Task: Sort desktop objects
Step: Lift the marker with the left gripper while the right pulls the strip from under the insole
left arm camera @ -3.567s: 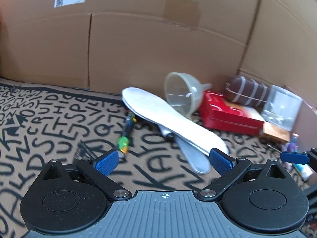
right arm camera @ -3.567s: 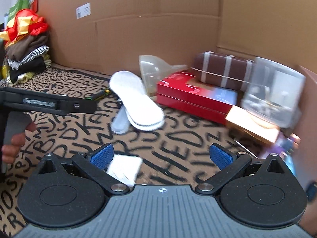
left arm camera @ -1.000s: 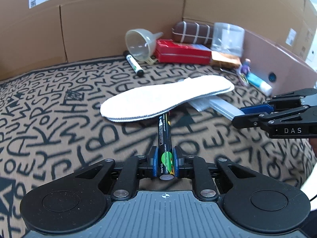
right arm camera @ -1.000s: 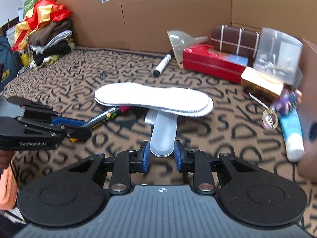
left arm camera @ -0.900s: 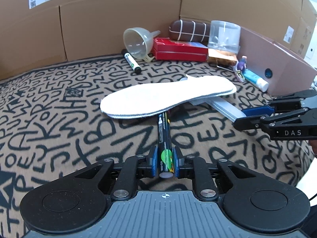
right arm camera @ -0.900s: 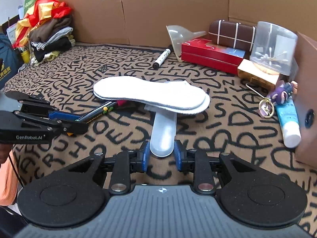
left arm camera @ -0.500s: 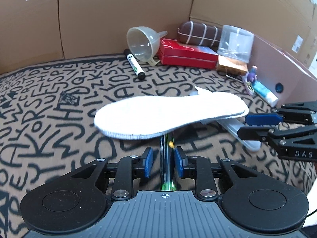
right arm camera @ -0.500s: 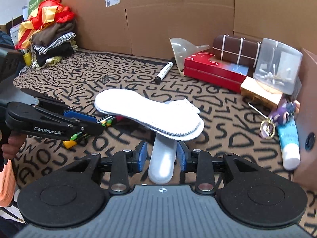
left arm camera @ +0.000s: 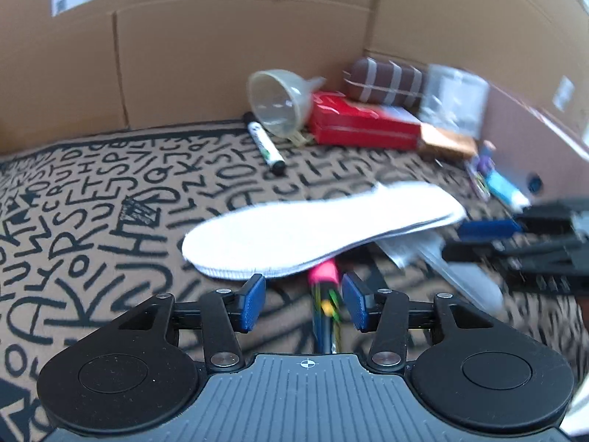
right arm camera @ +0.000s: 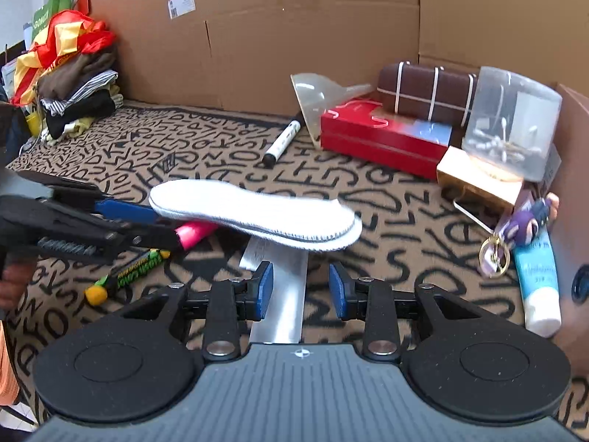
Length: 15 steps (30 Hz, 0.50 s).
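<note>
Both grippers parted, empty | left gripper (left arm camera: 303, 304) straddles pen (right arm camera: 130, 273) | right gripper (right arm camera: 301, 291) straddles clear strip (right arm camera: 281, 294) | both beneath insole (right arm camera: 254, 215), propping it

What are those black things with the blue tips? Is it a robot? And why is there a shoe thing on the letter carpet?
It is not a robot. A person holds two grabbing tools, one per hand, each with a camera looking out along its two blue-tipped fingers. One picture comes from the left gripper, the other from the right gripper. Both are open and holding nothing.

On the mat with letters lies a white insole, the soft part from inside a shoe. It rests on top of a pen with a pink end and a flat clear sleeve. Farther back are a black marker, a clear funnel, a red box and a brown case. The person is sorting these things.
</note>
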Tool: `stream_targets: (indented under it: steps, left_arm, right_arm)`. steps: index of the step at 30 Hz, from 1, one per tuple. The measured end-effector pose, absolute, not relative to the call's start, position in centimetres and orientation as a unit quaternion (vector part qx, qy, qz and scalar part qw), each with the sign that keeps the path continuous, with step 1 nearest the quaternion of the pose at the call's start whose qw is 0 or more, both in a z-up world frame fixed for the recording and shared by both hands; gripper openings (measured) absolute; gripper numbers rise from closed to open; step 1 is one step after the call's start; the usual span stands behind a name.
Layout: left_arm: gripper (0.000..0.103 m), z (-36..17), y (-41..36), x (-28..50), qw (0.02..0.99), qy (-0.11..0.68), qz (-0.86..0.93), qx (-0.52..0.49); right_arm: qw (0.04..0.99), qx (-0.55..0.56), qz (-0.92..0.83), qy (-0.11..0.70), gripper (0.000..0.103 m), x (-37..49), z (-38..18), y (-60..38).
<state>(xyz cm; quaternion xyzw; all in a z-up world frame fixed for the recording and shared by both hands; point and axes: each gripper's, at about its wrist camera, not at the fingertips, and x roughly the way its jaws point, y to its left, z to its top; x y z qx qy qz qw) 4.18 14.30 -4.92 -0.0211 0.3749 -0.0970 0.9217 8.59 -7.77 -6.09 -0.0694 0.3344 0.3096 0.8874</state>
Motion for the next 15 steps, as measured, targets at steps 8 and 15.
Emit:
stream_targets:
  steps: [8, 15]
  left_arm:
    - [0.06, -5.9, 12.2, 2.7, 0.917, 0.382, -0.111, 0.039]
    - [0.012, -5.9, 11.4, 2.2, 0.918, 0.378, -0.11, 0.048]
  right_arm:
    - [0.879, -0.084, 0.317, 0.345, 0.038, 7.8, -6.9, -6.7]
    - [0.876, -0.101, 0.324, 0.343, 0.032, 6.3, -6.8, -7.3]
